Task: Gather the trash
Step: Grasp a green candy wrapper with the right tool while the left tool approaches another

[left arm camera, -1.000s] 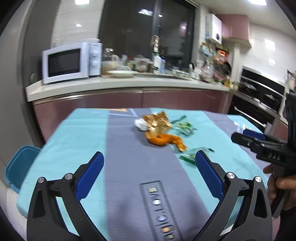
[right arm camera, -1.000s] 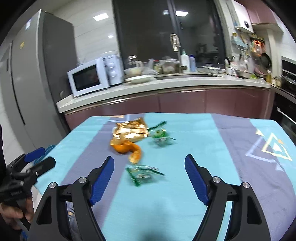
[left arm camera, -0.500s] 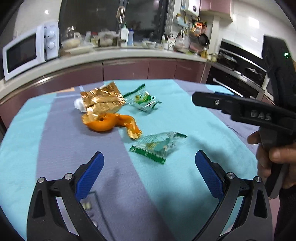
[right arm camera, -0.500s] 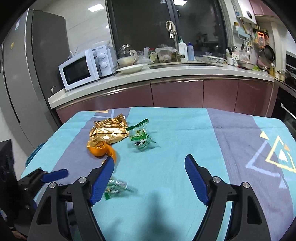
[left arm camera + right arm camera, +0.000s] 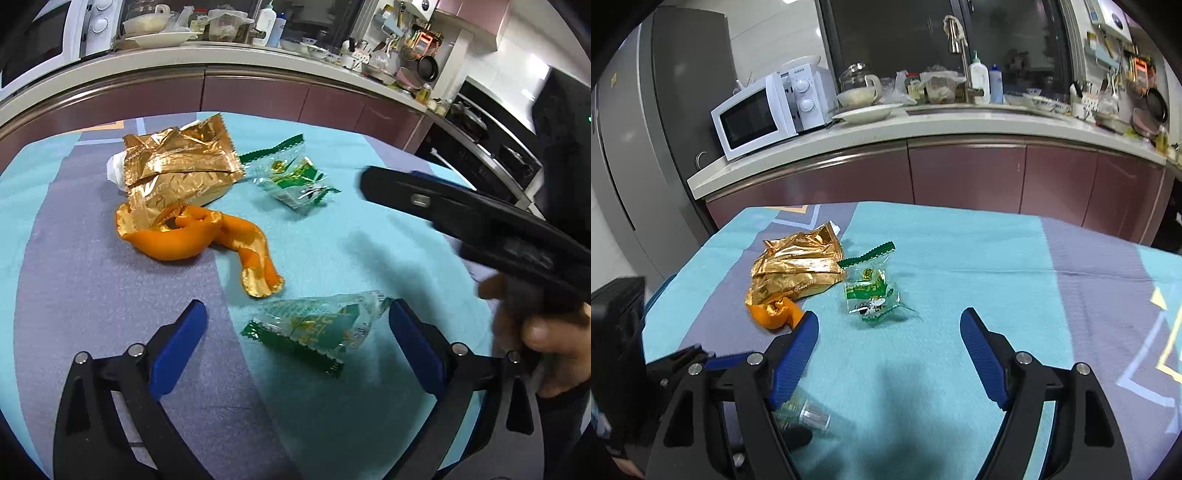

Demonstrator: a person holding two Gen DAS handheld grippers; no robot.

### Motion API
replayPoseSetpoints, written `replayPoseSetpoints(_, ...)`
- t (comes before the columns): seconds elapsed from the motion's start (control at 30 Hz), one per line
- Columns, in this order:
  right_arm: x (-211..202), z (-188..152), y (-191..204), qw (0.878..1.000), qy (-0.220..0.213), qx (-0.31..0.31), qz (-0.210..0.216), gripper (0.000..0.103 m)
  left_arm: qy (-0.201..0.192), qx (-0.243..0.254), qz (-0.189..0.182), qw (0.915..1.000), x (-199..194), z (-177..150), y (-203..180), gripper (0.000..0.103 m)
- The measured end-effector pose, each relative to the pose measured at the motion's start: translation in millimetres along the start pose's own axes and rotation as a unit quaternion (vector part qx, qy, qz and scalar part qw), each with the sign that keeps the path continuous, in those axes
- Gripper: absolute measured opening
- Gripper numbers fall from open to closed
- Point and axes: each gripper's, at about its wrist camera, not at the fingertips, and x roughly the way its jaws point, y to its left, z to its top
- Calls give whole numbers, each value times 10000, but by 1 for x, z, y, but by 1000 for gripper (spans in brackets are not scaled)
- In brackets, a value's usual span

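Four pieces of trash are seen on the cloth. A crumpled gold foil wrapper partly overlaps a curled orange peel. A green-and-clear wrapper lies just beside the foil; a second clear green wrapper lies apart, nearer.

A table covered by a turquoise cloth with grey-purple bands carries the litter. A crumpled gold foil packet lies toward the far side, partly over a curled strip of orange peel and a white object whose nature cannot be told. Just beside the foil rests a clear plastic wrapper with green print. A second clear, green-edged wrapper lies nearer, apart from the others.
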Motion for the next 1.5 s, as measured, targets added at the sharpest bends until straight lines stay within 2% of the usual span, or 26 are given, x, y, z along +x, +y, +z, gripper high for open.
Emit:
replayPoseSetpoints(0.03, 4, 1, -1, 10000, 38, 20, 40, 76, -9, -6, -6, 10000, 0, 0, 1, 84)
replayPoseSetpoints(0.1, 13, 3, -3, 9998, 138, 69, 121, 76, -15, -23, -36, 10000, -1, 0, 3, 81)
replayPoseSetpoints(0.13, 16, 3, -4, 9997, 168, 75, 137, 76, -19, -58, -31, 10000, -2, -1, 4, 76)
replayPoseSetpoints(0.17, 21, 4, -4, 9996, 216, 80, 157, 76, -31, -77, -67, 9999, -5, -2, 6, 65)
replayPoseSetpoints(0.3, 32, 5, -4, 9993, 321, 89, 194, 76, -62, -127, -196, 9997, -6, -3, 12, 63)
replayPoseSetpoints(0.33, 36, 5, -4, 9991, 353, 105, 205, 76, -70, -143, -216, 9996, -5, -2, 13, 59)
replayPoseSetpoints(0.4, 40, 5, -5, 9989, 393, 131, 232, 76, -63, -165, -287, 9994, -7, -4, 13, 47)
replayPoseSetpoints(0.47, 45, 6, -6, 9985, 443, 176, 257, 76, 4, -176, -310, 9994, -6, -7, 15, 18)
replayPoseSetpoints(0.57, 52, 7, -8, 9980, 518, 208, 287, 74, 48, -258, -378, 9989, -5, -9, 21, 8)
replayPoseSetpoints(0.8, 63, 12, -7, 9975, 604, 197, 324, 71, 54, -233, -317, 9992, -3, -10, 19, 8)
replayPoseSetpoints(0.87, 67, 13, -7, 9971, 662, 170, 325, 62, 55, -212, -295, 9993, -3, -10, 17, 8)
replayPoseSetpoints(0.9, 69, 13, -6, 9969, 694, 163, 321, 62, 56, -215, -298, 9993, -3, -9, 16, 8)
replayPoseSetpoints(1.0, 73, 15, -4, 9968, 726, 93, 334, 61, 58, -147, -346, 9993, -3, -8, 8, 16)
replayPoseSetpoints(1.07, 77, 17, -2, 9962, 789, 16, 375, 43, 60, -148, -374, 9992, -2, -4, 5, 16)
replayPoseSetpoints(1.13, 78, 19, -2, 9960, 814, -32, 373, 39, 69, -156, -429, 9989, 0, -1, 1, 16)
replayPoseSetpoints(1.2, 77, 19, -2, 9956, 825, -15, 446, 34, 28, -112, -418, 9991, 2, 5, -3, 21)
replayPoseSetpoints(1.27, 75, 18, -4, 9955, 814, -1, 481, 31, -78, -33, -466, 9989, 2, 9, -9, 42)
replayPoseSetpoints(1.33, 73, 17, -7, 9955, 795, 47, 518, 29, -161, -7, -479, 9987, 0, 13, -14, 51)
replayPoseSetpoints(1.43, 71, 16, -15, 9946, 767, 218, 659, 27, -371, 100, -432, 9983, -5, 23, -23, 62)
replayPoseSetpoints(1.5, 69, 16, -20, 9942, 712, 346, 731, 27, -356, 98, -482, 9982, -3, 29, -25, 64)
